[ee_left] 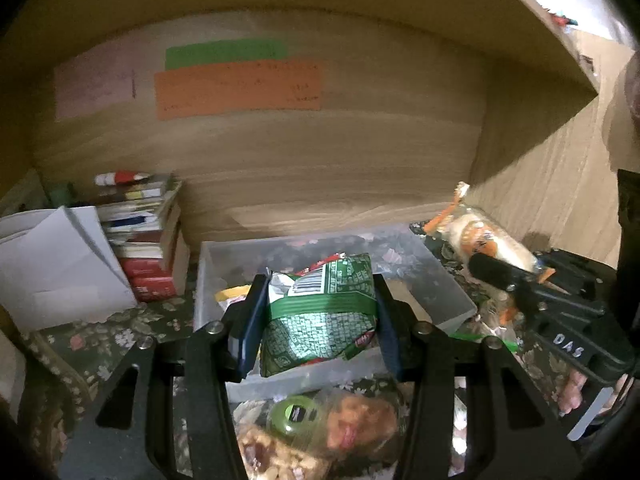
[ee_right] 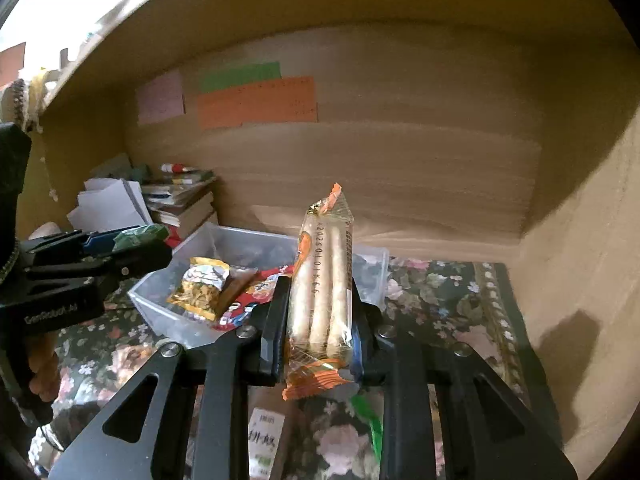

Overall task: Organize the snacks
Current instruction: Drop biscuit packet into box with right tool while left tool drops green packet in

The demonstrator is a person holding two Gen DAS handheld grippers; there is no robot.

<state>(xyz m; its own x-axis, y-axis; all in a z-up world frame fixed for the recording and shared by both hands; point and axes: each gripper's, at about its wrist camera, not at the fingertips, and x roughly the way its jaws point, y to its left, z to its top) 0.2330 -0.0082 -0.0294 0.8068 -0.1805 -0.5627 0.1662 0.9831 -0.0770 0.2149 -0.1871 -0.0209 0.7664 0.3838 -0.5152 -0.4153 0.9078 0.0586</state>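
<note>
Two packets are held at once, one by each gripper. Through the left wrist camera, the left gripper is seen clamped on a green snack bag, which is pinched across its middle between both fingers. Directly beyond and beneath the bag, a clear plastic bin rests on the floral cloth. Below the fingers, nearer the camera, more wrapped snacks lie on the cloth. Off to the right, the right gripper is seen carrying an orange-trimmed packet.

Through the right wrist camera, the right gripper is seen closed on the biscuit-stick packet, held upright between the fingers. Ahead and to the left, the bin holds a yellow packet and a red packet. Farther left, the left gripper is seen with the green bag.
</note>
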